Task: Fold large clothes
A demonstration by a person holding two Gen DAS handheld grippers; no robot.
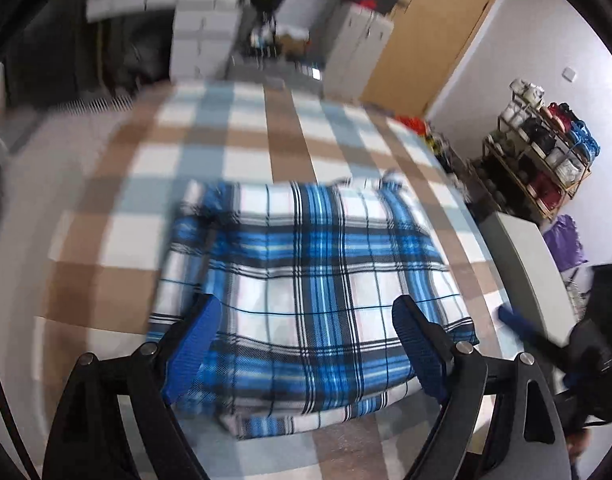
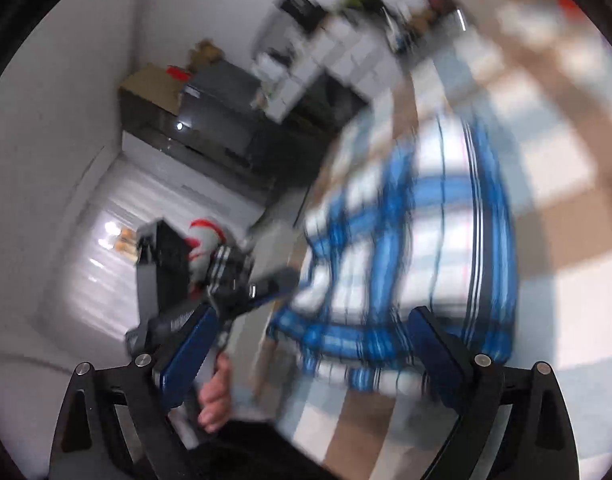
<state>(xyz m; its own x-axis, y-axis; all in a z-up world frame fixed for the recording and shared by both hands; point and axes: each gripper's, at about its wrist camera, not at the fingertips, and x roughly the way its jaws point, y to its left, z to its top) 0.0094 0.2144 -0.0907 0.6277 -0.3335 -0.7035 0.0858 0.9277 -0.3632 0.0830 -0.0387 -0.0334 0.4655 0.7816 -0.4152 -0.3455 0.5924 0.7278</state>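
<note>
Your left tool (image 1: 306, 344) spread wide above folded plaid shirt (image 1: 306, 280), gripping nothing. Your right tool (image 2: 310, 348) wide too, empty. Shirt lies on checked surface (image 1: 185, 140).

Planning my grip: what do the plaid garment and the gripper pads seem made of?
Plaid garment: soft woven fabric, perhaps flannel or fleece; matte, lying in limp folded layers. Pads: blue, probably rubber or plastic; ridged matte surface. Blur hides finer detail.

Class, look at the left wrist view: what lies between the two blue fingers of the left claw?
The folded plaid garment on the checked cloth. It fills the gap between the left claw's open fingers; nothing else lies there.
</note>
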